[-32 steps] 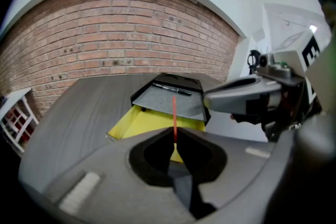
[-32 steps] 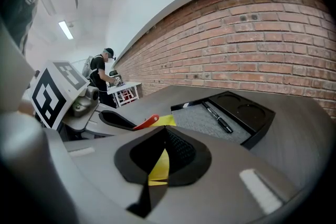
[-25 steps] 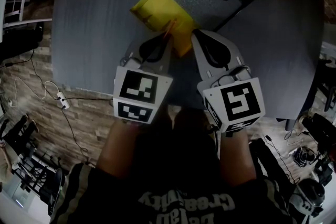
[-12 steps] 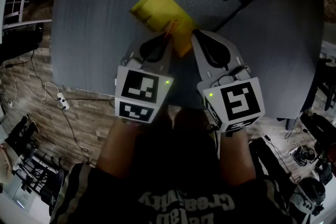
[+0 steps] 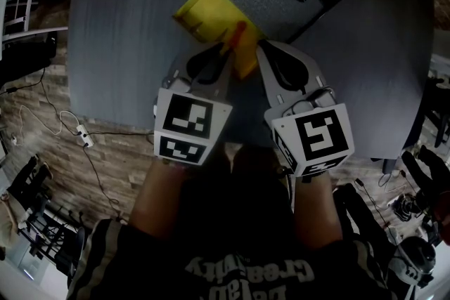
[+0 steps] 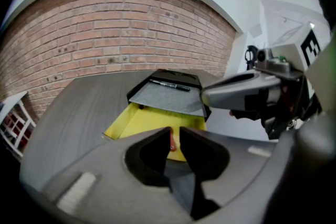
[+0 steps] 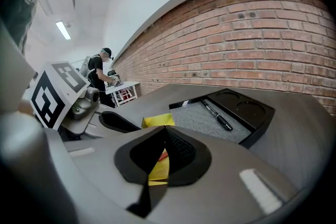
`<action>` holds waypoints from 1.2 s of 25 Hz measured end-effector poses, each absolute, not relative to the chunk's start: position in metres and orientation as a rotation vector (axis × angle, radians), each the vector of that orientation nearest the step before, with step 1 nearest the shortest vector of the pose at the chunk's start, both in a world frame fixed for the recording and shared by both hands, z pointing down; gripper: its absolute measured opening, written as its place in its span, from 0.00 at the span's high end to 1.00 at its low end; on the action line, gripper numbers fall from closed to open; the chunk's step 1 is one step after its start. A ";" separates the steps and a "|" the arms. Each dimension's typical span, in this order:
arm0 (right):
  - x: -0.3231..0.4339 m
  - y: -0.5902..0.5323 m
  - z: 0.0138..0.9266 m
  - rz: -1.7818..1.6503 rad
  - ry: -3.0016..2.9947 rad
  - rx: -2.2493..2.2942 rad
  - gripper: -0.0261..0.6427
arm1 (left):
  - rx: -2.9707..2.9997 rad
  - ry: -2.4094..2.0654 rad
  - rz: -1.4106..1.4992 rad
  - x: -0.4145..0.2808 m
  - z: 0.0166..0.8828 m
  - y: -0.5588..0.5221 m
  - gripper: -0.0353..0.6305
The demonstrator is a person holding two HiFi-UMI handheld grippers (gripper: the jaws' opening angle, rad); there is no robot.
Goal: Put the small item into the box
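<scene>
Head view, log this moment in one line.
left gripper: jaws just opening, item between them, over box | right gripper: shut on box

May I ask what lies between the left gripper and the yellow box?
The orange item, between the left gripper's jaws that have just been opening; left gripper view.

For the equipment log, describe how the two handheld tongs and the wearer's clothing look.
The left tongs and right tongs are pale grey plastic with black inner faces; each carries a white cube bearing black square markers. The person wears a dark shirt with pale lettering.
</scene>
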State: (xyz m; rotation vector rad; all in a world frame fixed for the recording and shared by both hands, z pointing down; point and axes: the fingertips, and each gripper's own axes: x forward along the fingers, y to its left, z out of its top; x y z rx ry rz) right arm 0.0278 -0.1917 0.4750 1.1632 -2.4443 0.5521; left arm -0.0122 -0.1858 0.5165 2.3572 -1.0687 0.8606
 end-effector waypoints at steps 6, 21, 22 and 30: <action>0.027 -0.193 0.478 0.558 -2.438 1.162 0.95 | 2.351 -1.066 0.859 -0.015 0.519 -0.188 0.85; 0.021 -0.187 0.480 0.562 -2.428 1.160 0.95 | 2.348 -1.042 0.842 -0.016 0.519 -0.183 0.81; 0.021 -0.187 0.479 0.560 -2.426 1.162 0.95 | 2.349 -1.041 0.842 -0.016 0.519 -0.183 0.81; 0.023 -0.187 0.482 0.558 -2.420 1.168 0.95 | 2.347 -1.018 0.847 -0.013 0.523 -0.181 0.76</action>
